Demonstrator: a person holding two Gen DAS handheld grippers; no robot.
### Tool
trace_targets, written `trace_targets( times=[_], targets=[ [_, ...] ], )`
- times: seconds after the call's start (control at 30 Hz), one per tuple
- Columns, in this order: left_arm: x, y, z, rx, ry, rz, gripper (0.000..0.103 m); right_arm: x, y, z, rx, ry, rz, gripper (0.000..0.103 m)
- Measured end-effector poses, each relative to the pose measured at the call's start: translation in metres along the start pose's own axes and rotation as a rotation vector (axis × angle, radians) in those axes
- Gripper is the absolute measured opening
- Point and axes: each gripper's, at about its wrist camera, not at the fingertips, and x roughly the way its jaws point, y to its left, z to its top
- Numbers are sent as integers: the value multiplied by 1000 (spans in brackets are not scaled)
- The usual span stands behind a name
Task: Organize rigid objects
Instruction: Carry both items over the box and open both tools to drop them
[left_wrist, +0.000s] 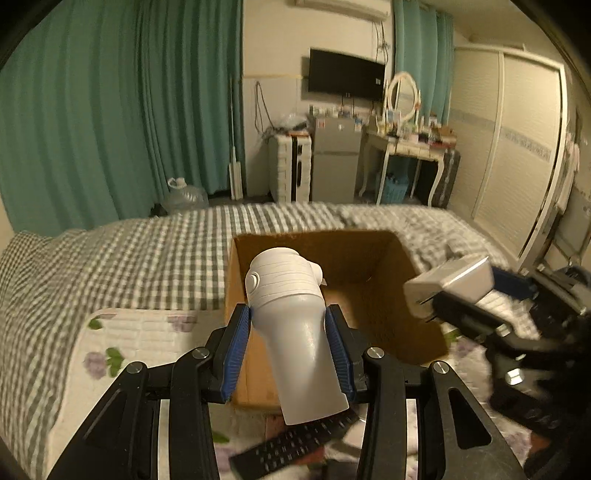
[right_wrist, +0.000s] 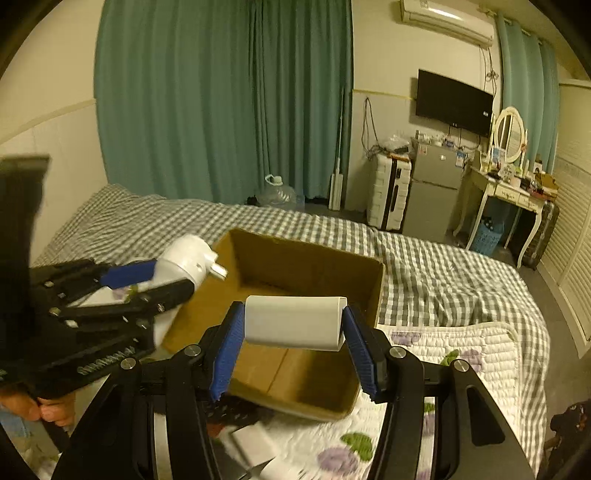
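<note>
Bedroom surroundings beyond the bed.
Green curtains (right_wrist: 221, 99) cover the far wall; a clear water jug (right_wrist: 277, 192) stands on the floor below them. A wall-mounted television (left_wrist: 345, 75) hangs above a grey mini fridge (left_wrist: 336, 158), with a white suitcase (left_wrist: 288, 168) just beside it. An oval mirror (right_wrist: 509, 133) tops the cluttered dressing table (right_wrist: 506, 192); a blue basket (right_wrist: 487, 236) sits underneath. An air conditioner (right_wrist: 447, 20) is mounted high.

Left gripper (left_wrist: 288, 325): blue pads clamped on neck of white nozzle-shaped object (left_wrist: 291, 325), head pointing forward | Cardboard box (left_wrist: 369, 258): open-topped, on checked bedcover (left_wrist: 147, 258), directly behind object | Right gripper (left_wrist: 436, 299): at right, holding white block (left_wrist: 450, 282) at box's right edge | Black remote (left_wrist: 291, 443): below gripper, on floral quilt (left_wrist: 140, 332)
</note>
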Motion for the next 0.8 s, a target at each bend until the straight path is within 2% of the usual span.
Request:
trace_targets(
  times=[0.2, 0.3, 0.53, 0.57, 0.6, 0.67, 0.8],
  targets=[
    [55, 0, -15, 29, 55, 2, 45, 43, -27, -12, 38, 61, 19, 53],
    [61, 1, -15, 34, 51, -8, 46, 54, -31, -15, 51, 90, 35, 54],
    [49, 15, -13, 2, 31, 15, 51, 61, -28, -10, 48, 78, 37, 54],
    [45, 17, -14, -3, 30, 25, 53, 60, -29, -11, 52, 67, 34, 57],
    [43, 18, -13, -7, 29, 28, 53, 57, -28, -10, 51, 60, 22, 70],
    [31, 21, -14, -23, 16, 28, 54, 43, -32, -10, 69, 24, -2, 80],
    [0, 18, -16, -37, -2, 45, 55, 15, -35, -7, 95, 0, -7, 81]
  ],
)
